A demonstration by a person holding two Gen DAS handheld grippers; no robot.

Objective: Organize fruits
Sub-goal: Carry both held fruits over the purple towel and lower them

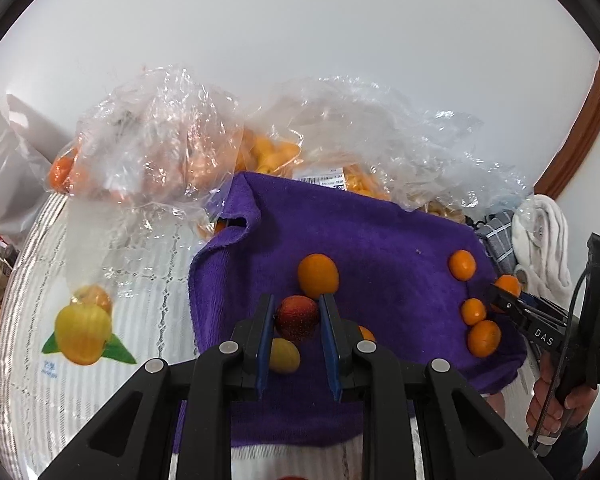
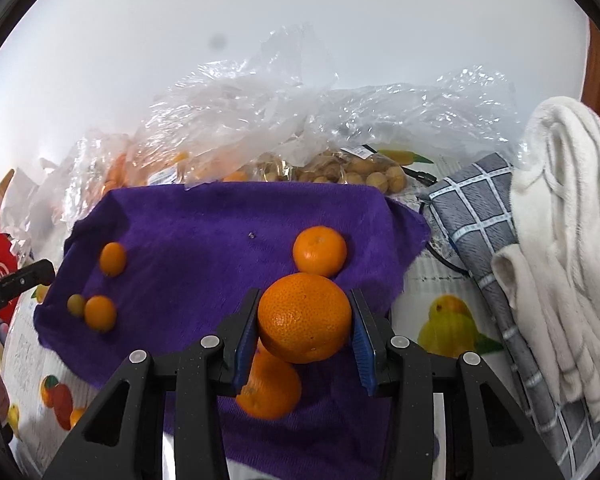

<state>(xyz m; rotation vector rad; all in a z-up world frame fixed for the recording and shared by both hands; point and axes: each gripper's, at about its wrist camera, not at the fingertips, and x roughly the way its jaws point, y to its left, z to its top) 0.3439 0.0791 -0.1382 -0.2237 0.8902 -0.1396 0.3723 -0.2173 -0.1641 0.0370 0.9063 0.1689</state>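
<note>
A purple towel [image 1: 380, 240] [image 2: 204, 232] lies on the table with fruit on it. My left gripper [image 1: 297, 312] is shut on a small red fruit [image 1: 297, 318], just above the towel. An orange kumquat [image 1: 318, 275] lies just beyond it and a yellow one [image 1: 284, 356] below it. My right gripper [image 2: 304, 316] is shut on a mandarin [image 2: 304, 318]; it also shows in the left wrist view [image 1: 504, 294]. Two more mandarins lie near it, one ahead [image 2: 319, 251] and one beneath [image 2: 270, 386]. Kumquats [image 2: 113, 259] lie at the towel's left.
Clear plastic bags of orange fruit [image 1: 156, 152] and brownish fruit [image 2: 356, 172] crowd the table behind the towel. A grey checked cloth [image 2: 484, 216] and a white towel [image 2: 572, 240] lie right. The tablecloth [image 1: 80, 280] has fruit prints.
</note>
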